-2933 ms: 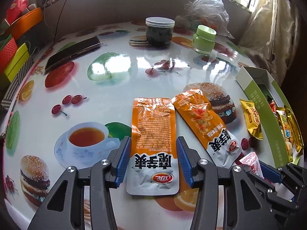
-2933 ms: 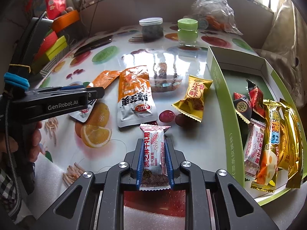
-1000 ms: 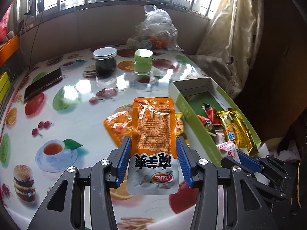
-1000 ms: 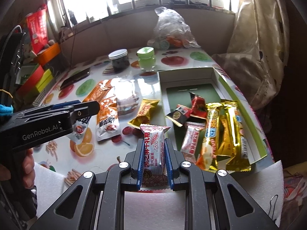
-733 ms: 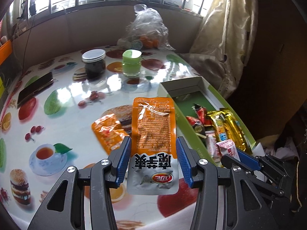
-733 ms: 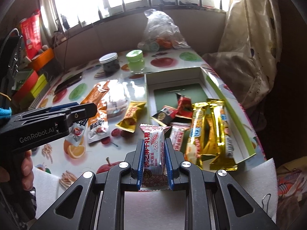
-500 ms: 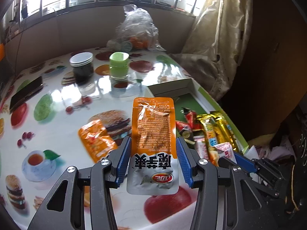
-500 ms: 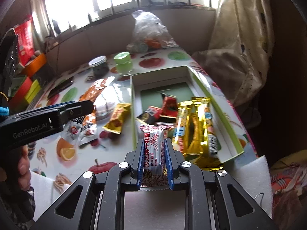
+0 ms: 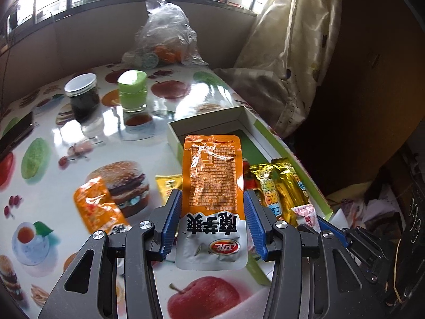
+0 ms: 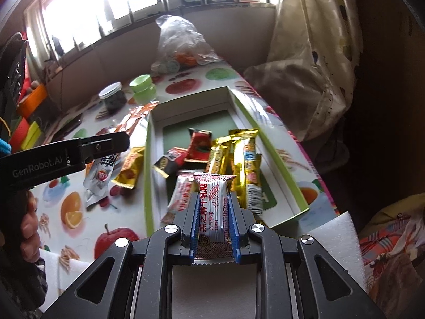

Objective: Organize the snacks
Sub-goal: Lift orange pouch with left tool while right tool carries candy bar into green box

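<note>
1. Left wrist view: the left gripper [image 9: 212, 220] is clamped on an orange-and-silver snack pouch [image 9: 211, 186], blue pads pressing both its long edges. The pouch hangs above the near end of the green-sided box [image 9: 207, 122].
2. Gold wrapped bars [image 9: 281, 188] lie inside that box, just right of the pouch. On the fruit-print table [image 9: 66, 138], a second orange pouch [image 9: 98, 207] lies to the left and a yellow packet [image 9: 167, 186] peeks out beside the box wall.
3. Further back stand a dark jar [image 9: 83, 97], a green jar [image 9: 132, 91] and a clear plastic bag [image 9: 167, 40].
4. Right wrist view: the right gripper [image 10: 213, 226] is squeezed tight on a white-and-red candy bar [image 10: 213, 212], held above the box's near end.
5. Below it lie gold bars, a red packet [image 10: 199, 143] and a similar white-and-red bar [image 10: 180, 199].
6. The left gripper juts in from the left, gripped by a hand [image 10: 29, 228].
</note>
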### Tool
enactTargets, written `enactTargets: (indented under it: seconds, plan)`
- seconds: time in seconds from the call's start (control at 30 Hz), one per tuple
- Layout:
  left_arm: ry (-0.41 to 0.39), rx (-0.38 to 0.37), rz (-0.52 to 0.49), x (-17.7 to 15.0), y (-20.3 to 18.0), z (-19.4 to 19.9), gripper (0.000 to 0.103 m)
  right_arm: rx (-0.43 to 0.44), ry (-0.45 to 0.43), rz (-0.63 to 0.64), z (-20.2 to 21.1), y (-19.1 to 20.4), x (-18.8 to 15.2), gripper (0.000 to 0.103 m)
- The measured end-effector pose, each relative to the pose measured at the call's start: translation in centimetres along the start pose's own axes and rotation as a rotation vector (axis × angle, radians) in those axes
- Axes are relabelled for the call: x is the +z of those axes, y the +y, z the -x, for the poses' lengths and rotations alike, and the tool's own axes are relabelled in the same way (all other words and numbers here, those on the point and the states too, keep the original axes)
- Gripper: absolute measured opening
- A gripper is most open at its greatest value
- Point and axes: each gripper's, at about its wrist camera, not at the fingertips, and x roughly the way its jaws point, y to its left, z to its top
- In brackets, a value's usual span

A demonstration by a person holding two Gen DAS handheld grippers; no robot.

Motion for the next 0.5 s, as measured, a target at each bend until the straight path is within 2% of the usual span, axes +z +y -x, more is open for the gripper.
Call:
enactTargets:
  seconds: [0.5]
  plan:
    - [0.052, -0.032, -0.006, 0.3, -2.2, -3.5, 0.049, -0.037, 0.005, -0.007, -1.6, -1.3, 0.4, 0.019]
